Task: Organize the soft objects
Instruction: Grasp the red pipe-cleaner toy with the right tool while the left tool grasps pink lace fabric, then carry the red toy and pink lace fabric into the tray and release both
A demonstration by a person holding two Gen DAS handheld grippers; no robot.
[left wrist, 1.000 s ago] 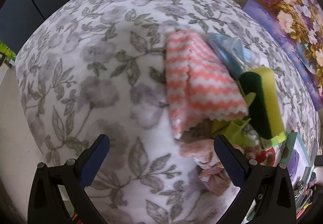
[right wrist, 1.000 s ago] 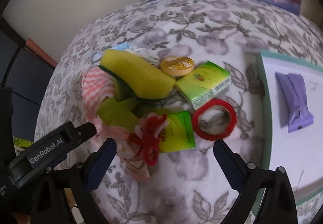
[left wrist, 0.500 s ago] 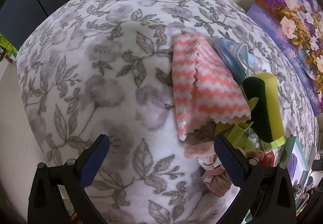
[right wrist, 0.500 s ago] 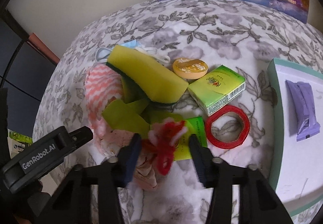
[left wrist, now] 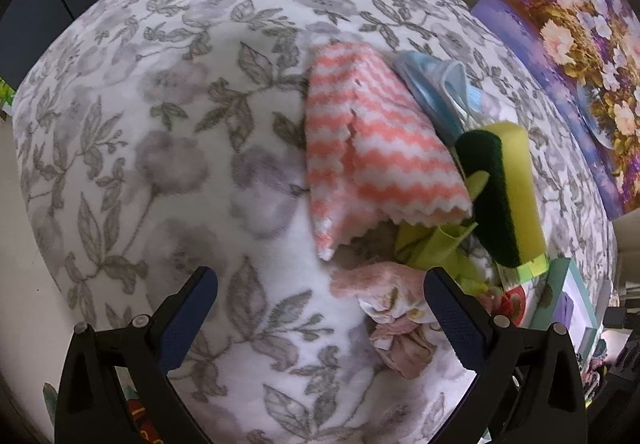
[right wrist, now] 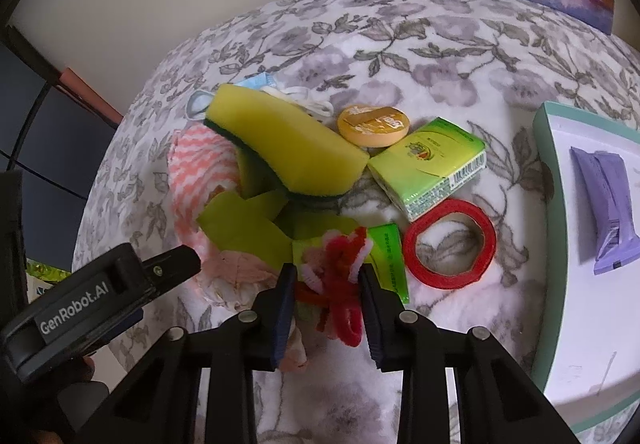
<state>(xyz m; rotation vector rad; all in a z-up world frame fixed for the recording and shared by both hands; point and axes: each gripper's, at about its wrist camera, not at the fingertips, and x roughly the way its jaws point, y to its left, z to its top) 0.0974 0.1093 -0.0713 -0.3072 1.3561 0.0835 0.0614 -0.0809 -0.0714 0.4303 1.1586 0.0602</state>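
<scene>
In the left wrist view, the left hand-held gripper (left wrist: pixel 320 308) hangs over the worktop (left wrist: pixel 160 123), which is covered in a grey floral cloth; its jaws stand wide apart and hold nothing. Ahead and to the right lies a pile of soft things. A pink-and-white zigzag cloth (left wrist: pixel 372 147) is draped over the pile's near side, with a pale blue face mask (left wrist: pixel 436 83) just behind it. A yellow sponge with a dark green scouring face (left wrist: pixel 504 195) stands on edge to the right of the cloth, touching it. Yellow-green paper pieces (left wrist: pixel 432 244) show beneath the cloth's edge, and a crumpled pink fabric (left wrist: pixel 392 308) lies nearest, between the blue pads. A flower painting (left wrist: pixel 580 43) leans at the far right.

In the right wrist view, the right hand-held gripper (right wrist: pixel 328 284) has its jaws drawn close on a red and white fuzzy pipe-cleaner bundle (right wrist: pixel 340 276), which lies at the near edge of the pile, on the pink fabric (right wrist: pixel 240 268) and a green packet. The sponge (right wrist: pixel 280 139) rests tilted atop the heap. Beside it lie a round orange tin (right wrist: pixel 372 123), a green tissue pack (right wrist: pixel 432 163) and a red tape ring (right wrist: pixel 450 244). At right, a white tray with a teal rim (right wrist: pixel 546 183) holds a purple packet (right wrist: pixel 608 203). The left hand-held gripper's black body shows at lower left.
</scene>
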